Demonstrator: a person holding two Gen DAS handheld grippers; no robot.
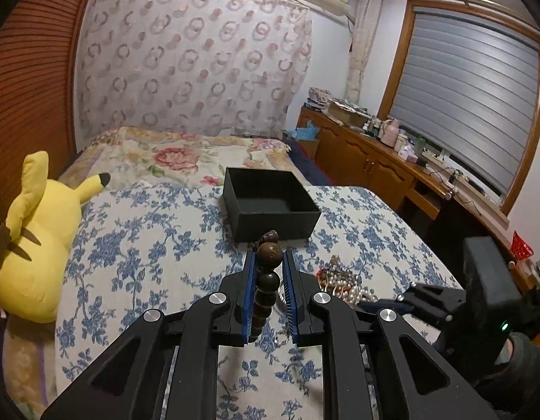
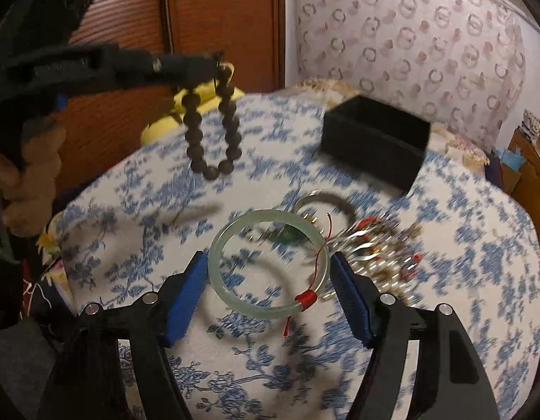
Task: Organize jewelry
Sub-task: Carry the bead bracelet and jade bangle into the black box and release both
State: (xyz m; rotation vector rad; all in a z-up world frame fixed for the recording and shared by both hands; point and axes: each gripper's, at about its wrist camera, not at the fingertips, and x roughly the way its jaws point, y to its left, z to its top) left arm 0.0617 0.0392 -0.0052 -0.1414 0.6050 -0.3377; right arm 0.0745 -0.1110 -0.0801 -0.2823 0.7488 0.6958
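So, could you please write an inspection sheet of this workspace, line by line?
Surface: blue floral cloth.
Job's things: open black box, nothing seen inside; dark bead bracelet hanging; pale green bangle; jewelry pile.
Clutter: yellow plush at the edge.
Grippers: left gripper shut on the beads; right gripper around the bangle, contact unclear.
Cables: some on the desk.
Surroundings: bed, window blinds.

light: dim indoor, warm | left wrist: sharp | right wrist: motion-blurred | edges: fisheye bending, dark corners
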